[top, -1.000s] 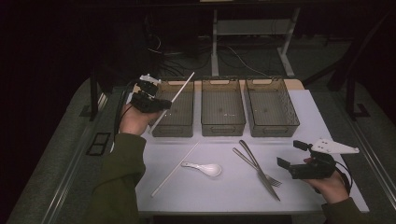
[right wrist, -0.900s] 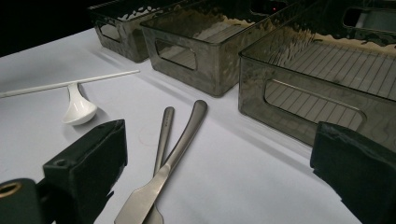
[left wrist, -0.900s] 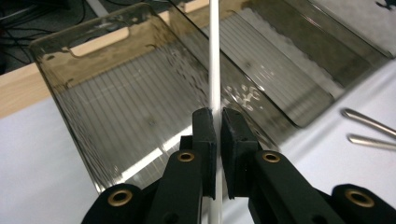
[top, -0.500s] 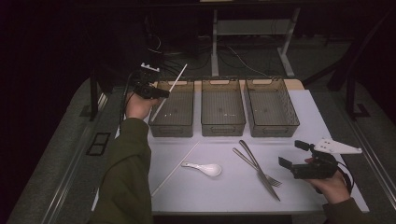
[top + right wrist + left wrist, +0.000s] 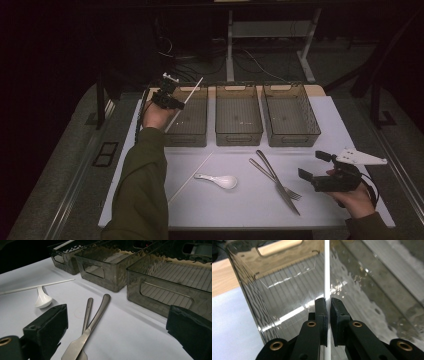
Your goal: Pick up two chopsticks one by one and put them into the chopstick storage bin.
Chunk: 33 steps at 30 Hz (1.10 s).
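chopstick (image 5: 326, 270) cut off by top edge, knife (image 5: 82, 340) blade and fork (image 5: 86, 312) tines cut off below

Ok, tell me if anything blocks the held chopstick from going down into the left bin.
Nothing visible does. The left gripper is shut on the white chopstick, which slants over the left bin. The bin's floor beneath it looks bare in the left gripper view, and the right gripper is far off.

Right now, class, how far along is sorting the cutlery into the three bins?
Done: nothing is clearly sorted yet; no cutlery is visible in the middle bin or right bin. In hand: the left tool is shut on a chopstick, over the left bin. Left: the second chopstick, spoon, knife and fork lie on the table; the right tool is open.
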### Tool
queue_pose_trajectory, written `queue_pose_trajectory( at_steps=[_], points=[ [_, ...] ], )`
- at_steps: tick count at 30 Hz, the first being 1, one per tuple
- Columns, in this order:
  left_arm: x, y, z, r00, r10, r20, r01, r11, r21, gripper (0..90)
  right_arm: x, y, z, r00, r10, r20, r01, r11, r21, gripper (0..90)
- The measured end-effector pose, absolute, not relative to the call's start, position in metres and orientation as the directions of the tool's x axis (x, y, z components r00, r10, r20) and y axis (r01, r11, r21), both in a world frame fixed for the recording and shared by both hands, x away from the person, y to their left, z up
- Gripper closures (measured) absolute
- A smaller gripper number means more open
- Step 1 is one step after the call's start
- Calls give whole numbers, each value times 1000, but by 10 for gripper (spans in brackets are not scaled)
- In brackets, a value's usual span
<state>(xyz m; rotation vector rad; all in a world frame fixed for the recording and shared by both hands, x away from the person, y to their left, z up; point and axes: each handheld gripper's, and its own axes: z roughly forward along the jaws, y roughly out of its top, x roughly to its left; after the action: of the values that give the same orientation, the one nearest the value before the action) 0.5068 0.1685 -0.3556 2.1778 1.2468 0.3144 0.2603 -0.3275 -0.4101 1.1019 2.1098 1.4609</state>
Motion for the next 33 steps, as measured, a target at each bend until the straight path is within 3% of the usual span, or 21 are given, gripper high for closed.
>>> queue_pose_trajectory(
  at_steps=[10, 23, 33],
  points=[
    [511, 162, -373, 538, 841, -63, 721, -419, 552, 838, 260, -329, -410, -637, 757, 143, 398, 164, 903, 38],
    [509, 162, -391, 518, 850, -98, 762, -406, 504, 831, 260, -329, -410, -638, 758, 138, 395, 168, 903, 38],
    [508, 167, -388, 512, 853, -101, 758, -394, 520, 796, 260, -328, -410, -639, 757, 138, 395, 169, 903, 38]
  ],
)
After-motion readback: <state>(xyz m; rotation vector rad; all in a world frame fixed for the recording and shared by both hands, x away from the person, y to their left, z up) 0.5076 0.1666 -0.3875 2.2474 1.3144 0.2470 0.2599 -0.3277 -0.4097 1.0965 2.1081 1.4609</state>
